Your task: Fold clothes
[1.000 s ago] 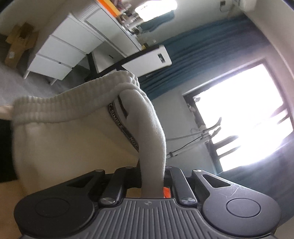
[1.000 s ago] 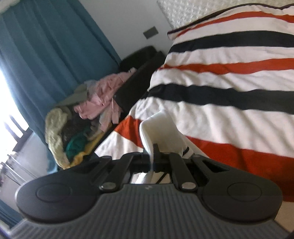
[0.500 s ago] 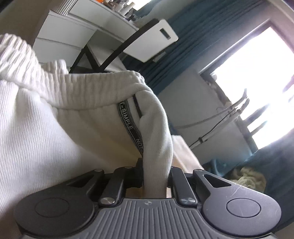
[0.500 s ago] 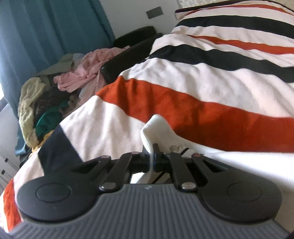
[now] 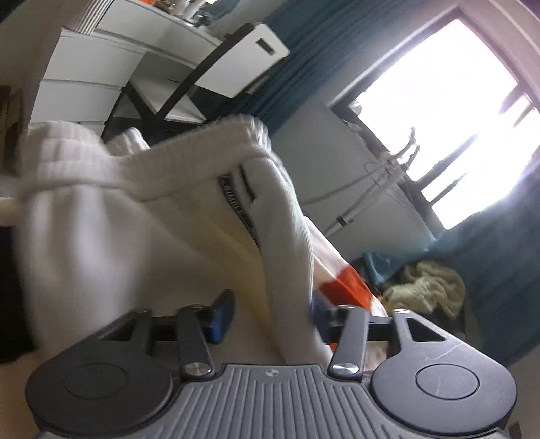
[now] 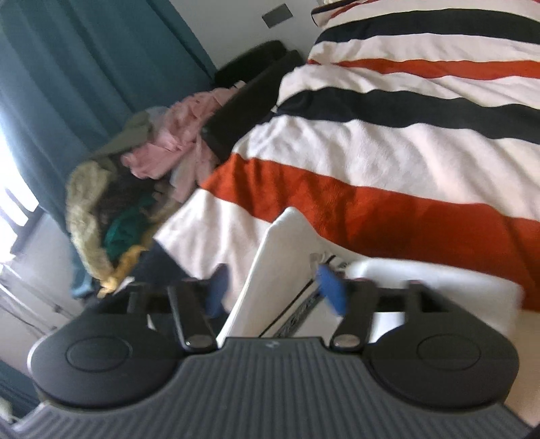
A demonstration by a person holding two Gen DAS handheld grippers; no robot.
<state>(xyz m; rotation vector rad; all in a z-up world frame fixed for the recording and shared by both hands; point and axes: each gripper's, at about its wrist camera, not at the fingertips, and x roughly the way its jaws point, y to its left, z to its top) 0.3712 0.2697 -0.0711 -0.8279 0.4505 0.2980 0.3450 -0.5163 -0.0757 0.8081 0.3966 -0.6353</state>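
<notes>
On the striped bed [image 6: 388,162], cream trousers [image 5: 141,243] run between both spread, released hand-held grippers, left [image 5: 270,314] and right [image 6: 273,287], a fold of cloth rising straight ahead of each.

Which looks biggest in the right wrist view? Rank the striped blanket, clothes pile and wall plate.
1. Striped blanket
2. Clothes pile
3. Wall plate
The pile lies farther off than the near blanket, so only apparent size is ranked.
</notes>
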